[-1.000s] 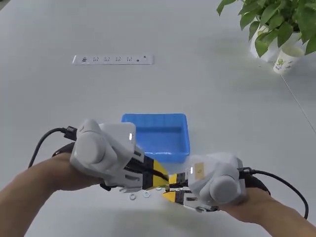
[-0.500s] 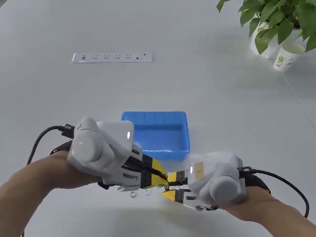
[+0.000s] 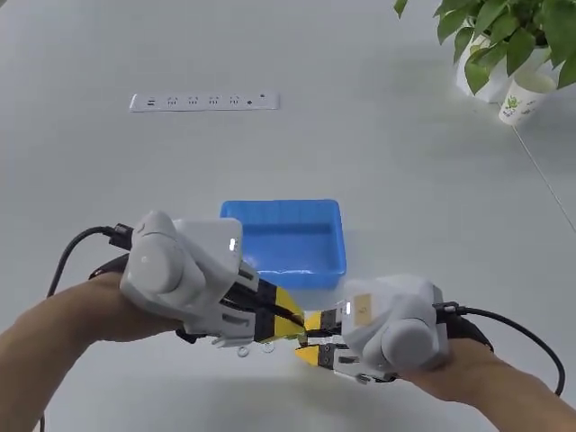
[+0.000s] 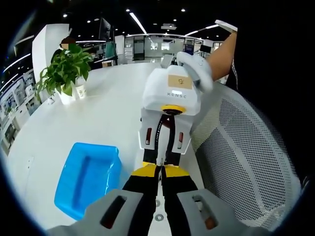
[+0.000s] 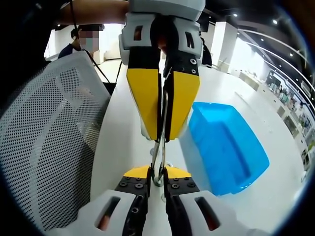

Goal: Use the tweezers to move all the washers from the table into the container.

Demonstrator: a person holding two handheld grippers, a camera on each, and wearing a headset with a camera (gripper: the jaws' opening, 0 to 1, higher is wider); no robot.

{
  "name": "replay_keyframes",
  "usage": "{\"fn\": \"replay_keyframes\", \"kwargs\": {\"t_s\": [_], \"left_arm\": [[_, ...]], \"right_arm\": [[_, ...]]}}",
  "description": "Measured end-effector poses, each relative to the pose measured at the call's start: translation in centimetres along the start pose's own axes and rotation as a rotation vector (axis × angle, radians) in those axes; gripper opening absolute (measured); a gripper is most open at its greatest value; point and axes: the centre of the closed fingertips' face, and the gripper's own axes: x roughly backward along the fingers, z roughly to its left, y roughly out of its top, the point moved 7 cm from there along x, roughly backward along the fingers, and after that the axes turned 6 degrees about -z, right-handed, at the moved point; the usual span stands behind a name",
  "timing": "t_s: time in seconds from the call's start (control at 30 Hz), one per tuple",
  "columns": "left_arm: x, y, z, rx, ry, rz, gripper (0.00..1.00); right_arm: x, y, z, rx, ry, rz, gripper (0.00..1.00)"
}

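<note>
Tweezers mostly hidden between yellow jaws

White desk with power strip and potted plant; grey mesh chair alongside; ceiling strip lights overhead.

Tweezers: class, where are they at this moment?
In the right gripper view the tweezers run between the left gripper's yellow fingers above and the right gripper's fingers below, with the blue container to their right.
</note>
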Motion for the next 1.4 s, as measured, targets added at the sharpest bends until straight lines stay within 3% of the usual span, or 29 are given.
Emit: {"fn": "replay_keyframes", "kwargs": {"t_s": [0.83,0.9,1.4], "left_arm": [[-0.17,0.23,-0.09,0.001,-0.013,-0.008,0.06],[-0.26,0.01,-0.07,-0.008,-0.015,0.008,0.06],[-0.34,0.18,-0.25,-0.003,-0.028,-0.007,0.06]], "right_arm": [[0.11,0.12,0.32,-0.011,0.005,-0.006,0.12],[0.04,0.01,0.34,-0.006,0.007,-0.001,0.13],[0.04,-0.13,0.51,-0.012,0.007,0.008,0.13]]}}
